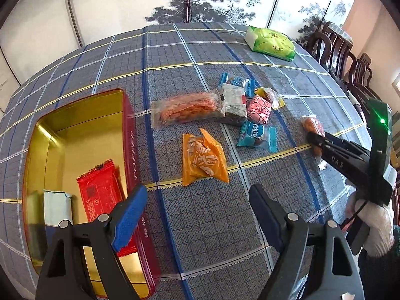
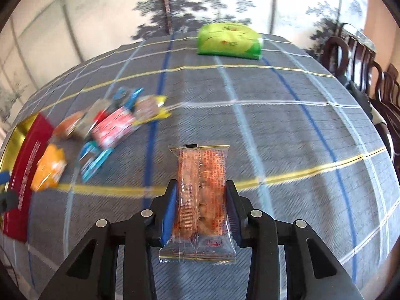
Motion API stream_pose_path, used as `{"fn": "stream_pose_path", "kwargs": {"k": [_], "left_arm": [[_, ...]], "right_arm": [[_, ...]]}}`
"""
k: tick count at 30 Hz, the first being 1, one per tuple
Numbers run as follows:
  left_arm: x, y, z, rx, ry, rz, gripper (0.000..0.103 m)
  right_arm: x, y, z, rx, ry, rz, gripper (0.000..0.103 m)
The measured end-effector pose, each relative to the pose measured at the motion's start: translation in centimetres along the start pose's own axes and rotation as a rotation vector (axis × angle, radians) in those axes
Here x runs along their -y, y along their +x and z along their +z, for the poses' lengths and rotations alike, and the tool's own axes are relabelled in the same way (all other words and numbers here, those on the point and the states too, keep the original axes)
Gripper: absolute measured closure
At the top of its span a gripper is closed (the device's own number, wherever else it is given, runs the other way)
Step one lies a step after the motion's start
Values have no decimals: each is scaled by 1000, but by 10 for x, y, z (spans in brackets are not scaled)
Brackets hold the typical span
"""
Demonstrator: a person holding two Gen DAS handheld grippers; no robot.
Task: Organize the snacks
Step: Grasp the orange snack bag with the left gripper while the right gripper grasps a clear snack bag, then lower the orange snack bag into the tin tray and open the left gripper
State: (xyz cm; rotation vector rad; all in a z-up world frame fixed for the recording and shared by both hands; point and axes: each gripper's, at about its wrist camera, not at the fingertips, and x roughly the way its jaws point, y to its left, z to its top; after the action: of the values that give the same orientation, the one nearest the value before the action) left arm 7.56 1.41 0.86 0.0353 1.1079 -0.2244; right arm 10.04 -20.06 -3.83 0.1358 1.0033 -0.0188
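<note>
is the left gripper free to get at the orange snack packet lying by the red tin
Probably yes: the left gripper is open and empty, and the orange snack packet lies just ahead on the checked tablecloth, nothing between.

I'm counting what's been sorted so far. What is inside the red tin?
The red tin holds a red packet and, beside it, a pale blue packet. The left tongs cover the tin's near end, so anything there is hidden.
</note>
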Motion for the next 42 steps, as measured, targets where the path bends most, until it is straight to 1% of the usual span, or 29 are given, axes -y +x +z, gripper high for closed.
{"fn": "stream_pose_path", "kwargs": {"k": [4, 6, 8, 9, 11, 14, 17, 22, 24, 27, 30, 34, 42], "left_arm": [[7, 9, 10, -15, 1, -4, 31], [9, 15, 15, -22, -3, -9, 40], [9, 22, 20, -32, -10, -16, 45], [9, 25, 22, -36, -13, -14, 48], [9, 32, 27, -44, -15, -13, 50], [8, 43, 32, -58, -23, -3, 56], [9, 52, 35, -68, -17, 14, 58], [13, 65, 36, -85, -16, 17, 60], [14, 66, 35, -78, -6, 31, 63], [13, 63, 33, -56, -1, 33, 67], [15, 59, 30, -45, 26, 46, 69], [12, 52, 27, -34, 23, 33, 69], [9, 28, 27, -9, 17, -18, 69]], "right_arm": [[8, 12, 13, 33, -5, -26, 65], [7, 13, 13, 47, -17, -33, 63], [4, 13, 11, 61, -42, -46, 62], [3, 14, 10, 68, -46, -46, 62], [7, 14, 10, 70, -32, -30, 62], [8, 12, 8, 72, -25, -19, 62], [8, 12, 8, 71, -27, -20, 61], [8, 12, 8, 71, -27, -20, 61], [7, 13, 8, 71, -28, -22, 61], [7, 13, 8, 71, -31, -24, 61], [6, 13, 9, 70, -35, -28, 61], [6, 13, 8, 71, -33, -27, 61], [5, 13, 8, 70, -36, -30, 61]]}}
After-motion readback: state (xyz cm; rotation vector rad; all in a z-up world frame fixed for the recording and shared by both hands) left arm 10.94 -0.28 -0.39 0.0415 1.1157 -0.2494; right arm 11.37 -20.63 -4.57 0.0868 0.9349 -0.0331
